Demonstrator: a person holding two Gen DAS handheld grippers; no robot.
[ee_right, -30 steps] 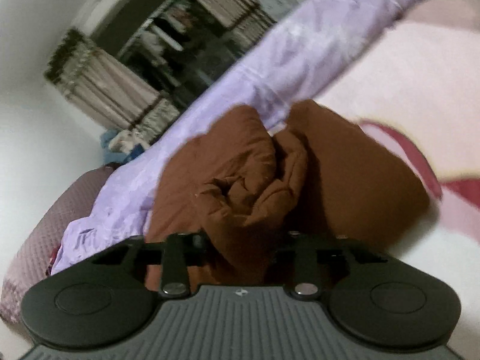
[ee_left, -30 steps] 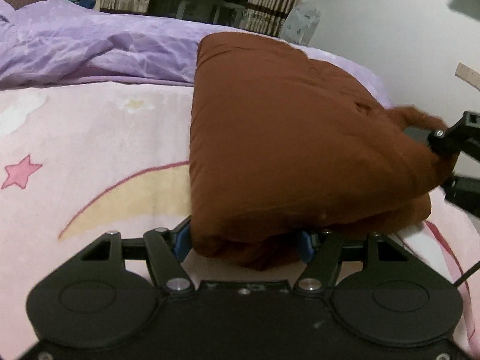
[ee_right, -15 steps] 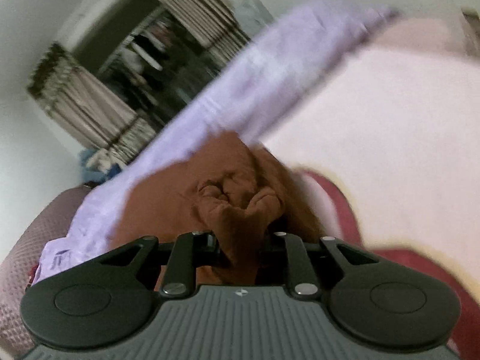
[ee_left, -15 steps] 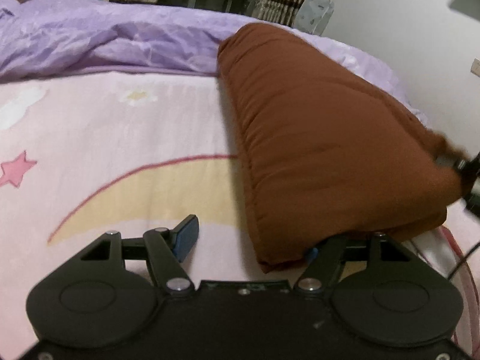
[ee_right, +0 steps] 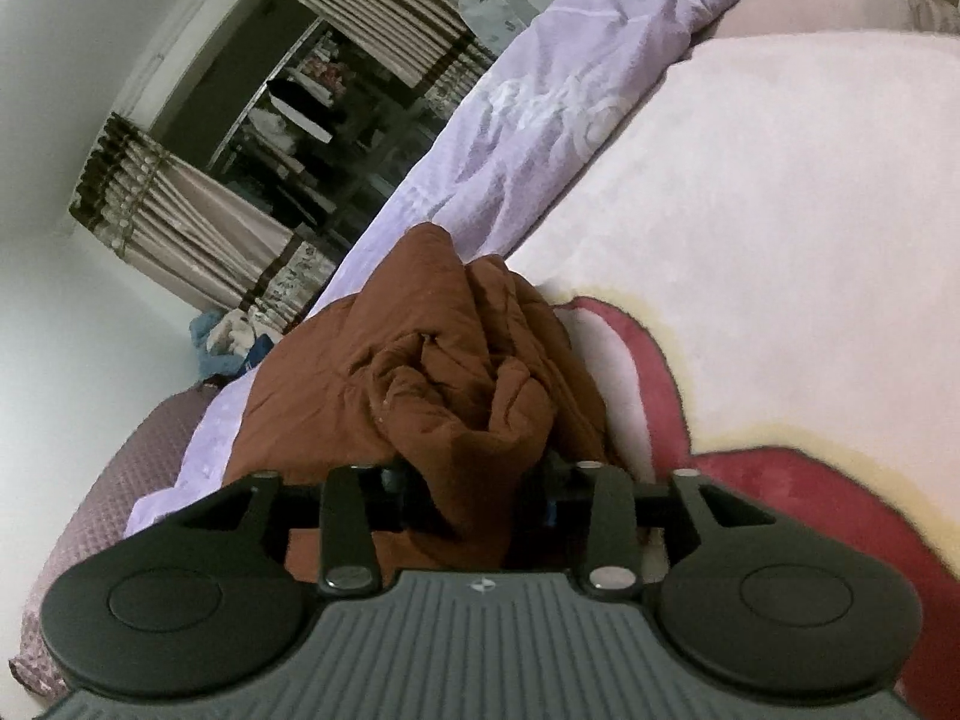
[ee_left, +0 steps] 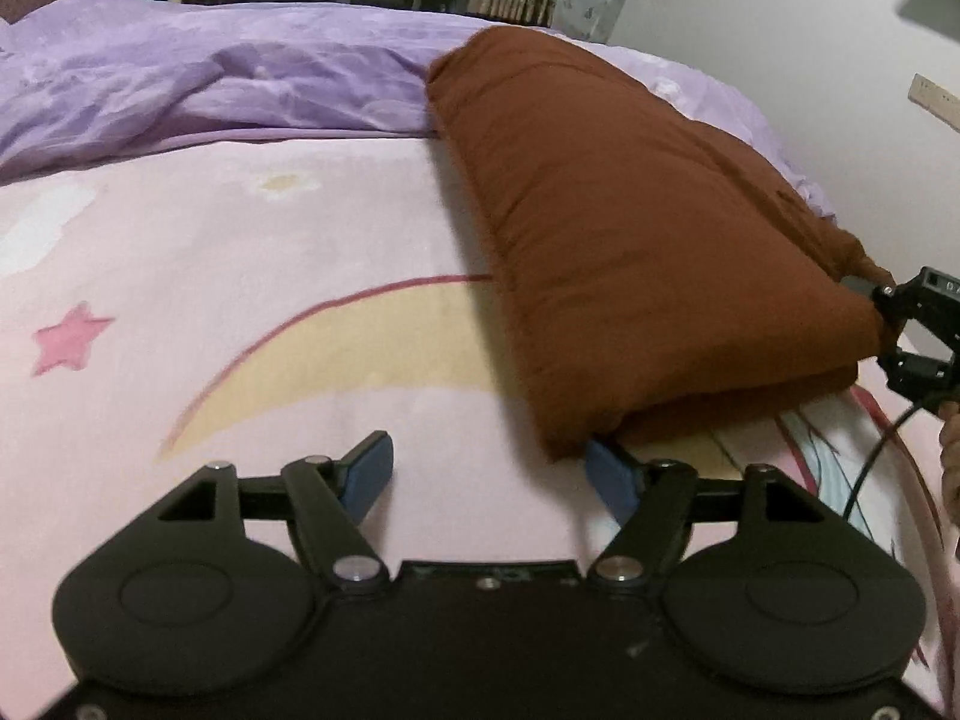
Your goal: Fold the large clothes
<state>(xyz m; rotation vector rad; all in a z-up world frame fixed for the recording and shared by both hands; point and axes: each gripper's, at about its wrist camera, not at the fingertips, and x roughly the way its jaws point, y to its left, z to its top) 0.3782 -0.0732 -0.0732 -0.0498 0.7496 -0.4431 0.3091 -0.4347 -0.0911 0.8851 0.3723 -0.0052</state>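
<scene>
A folded brown padded garment lies on the pink blanket of a bed, reaching from the middle to the right in the left wrist view. My left gripper is open and empty; its right blue fingertip sits just under the garment's near corner. My right gripper is shut on a bunched end of the brown garment. It also shows in the left wrist view at the garment's right end.
A purple quilt lies rumpled along the far side of the bed. Curtains and a dark window stand behind it. A white wall is close on the right. A black cable hangs by the right gripper.
My left gripper let go of the garment's near edge and drew back to the left. The garment was pulled to the right by my right gripper and now lies flatter.
</scene>
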